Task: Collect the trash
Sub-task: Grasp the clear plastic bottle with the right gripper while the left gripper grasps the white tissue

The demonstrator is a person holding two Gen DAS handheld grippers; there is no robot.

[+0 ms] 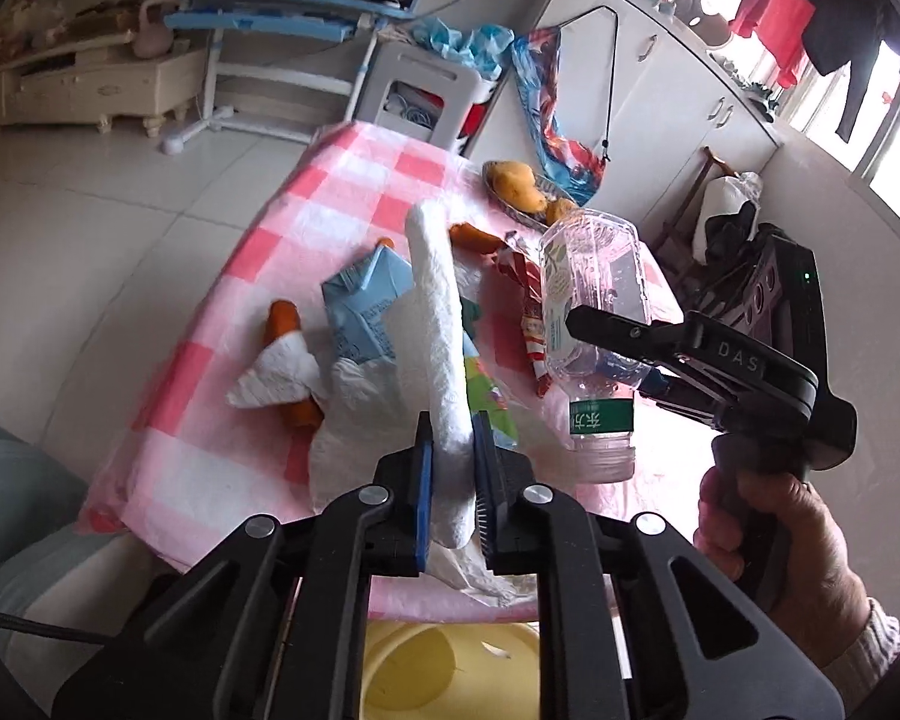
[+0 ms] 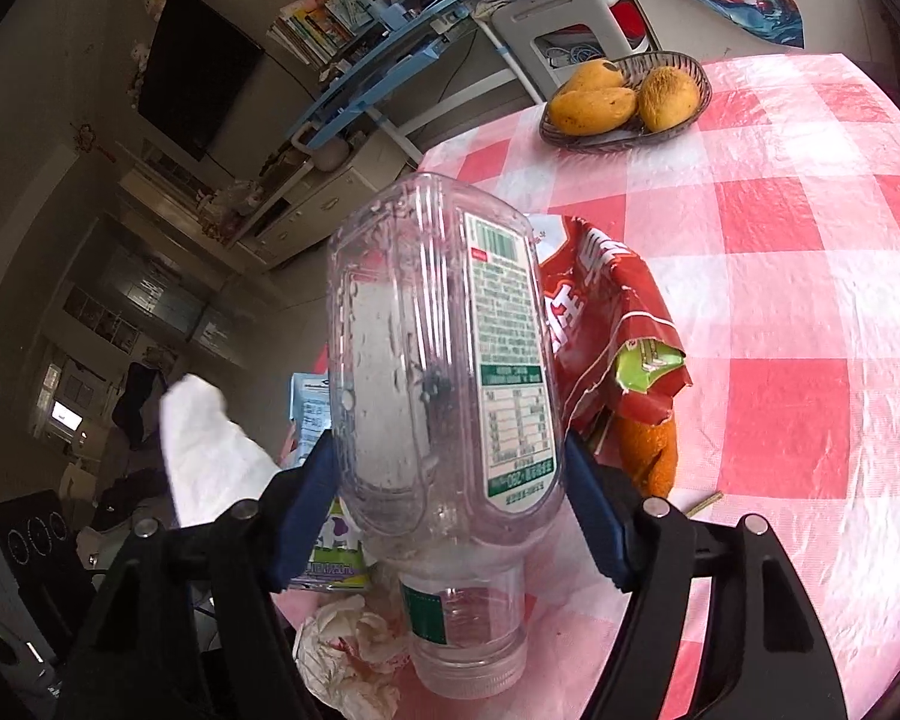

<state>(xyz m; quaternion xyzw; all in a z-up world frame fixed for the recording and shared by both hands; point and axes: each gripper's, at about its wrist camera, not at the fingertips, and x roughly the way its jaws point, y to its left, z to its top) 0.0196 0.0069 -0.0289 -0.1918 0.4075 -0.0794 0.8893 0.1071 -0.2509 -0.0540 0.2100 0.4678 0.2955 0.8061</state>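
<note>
While both tools were loaded, we noted the scene as follows.

Left gripper [image 1: 453,450]: clenched on a white paper towel [image 1: 438,324], which stood up stiffly from between the blue pads, lifted clear of the cloth.

Right gripper [image 2: 450,516]: clamped across the middle of a clear plastic bottle [image 2: 444,360], held neck-down and capless above the table.

Table [image 2: 780,240]: pink checked cloth, with more rubbish lying on it: a blue carton [image 1: 360,306], a red snack wrapper [image 2: 612,324], orange peel [image 1: 283,319] and crumpled tissue [image 2: 354,660].

Not trash: we judged the mangoes [image 2: 594,105] in their wire basket [image 2: 624,138] should stay.

Bin: a yellow tub [image 1: 450,672] showed below the near table edge, under the left gripper; we took it for the trash container.

Step in hand: carrying both pieces to the tub, in our judgement.

Doing it well: we would bring each load fully over the tub's mouth before letting go, one at a time, so the tools do not collide.

Risk: the towel is light and may cling to a pad; the smooth bottle could slip or bounce off the rim.
</note>
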